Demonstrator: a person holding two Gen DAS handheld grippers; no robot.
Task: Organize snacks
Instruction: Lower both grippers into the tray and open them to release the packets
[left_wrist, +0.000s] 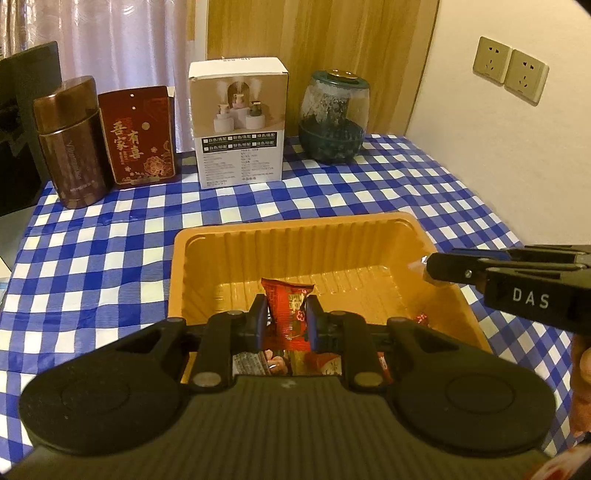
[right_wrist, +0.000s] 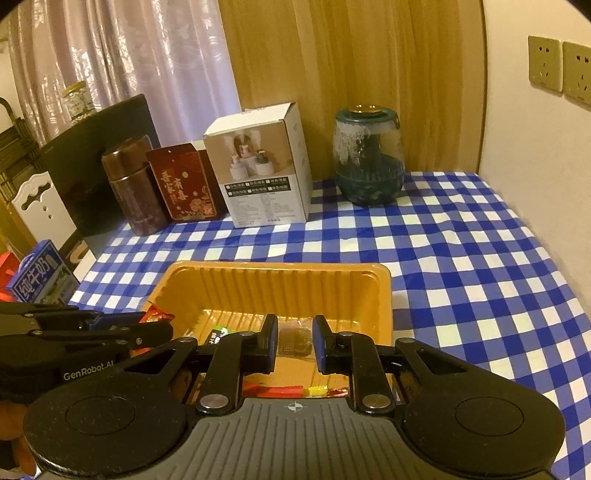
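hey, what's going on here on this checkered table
A person is sorting snacks into an orange plastic tray using two handheld grippers. The left gripper has its jaws shut on a red snack packet above the tray. The right gripper holds a small clear-wrapped snack over the same tray. A few wrapped snacks already lie inside. Neither held snack has been dropped yet.

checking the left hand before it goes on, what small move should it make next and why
Probably open the left gripper to drop the red snack. Its fingers clamp the packet and it hangs over the tray, above the floor, so releasing should land it inside with the other snacks.
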